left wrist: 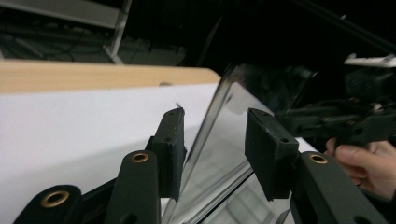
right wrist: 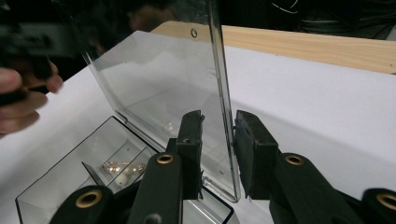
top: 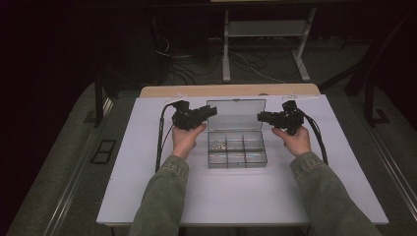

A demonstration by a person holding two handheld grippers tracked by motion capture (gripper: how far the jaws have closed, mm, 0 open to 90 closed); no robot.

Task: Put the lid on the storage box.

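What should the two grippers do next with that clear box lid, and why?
Probably close both on the lid edges. It stands upright over the clear box, passing between the jaws of the left gripper and the right gripper, and both still show a gap.

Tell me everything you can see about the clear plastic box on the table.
The clear plastic box is a shallow, see-through tray split by thin walls into compartments, resting on the white table cover. Its hinged lid stands open, raised at the far edge, with a small hole near its top rim. Small pale jewellery pieces lie in one compartment on the person's left side. The left gripper and right gripper each straddle a side edge of the lid, jaws apart.
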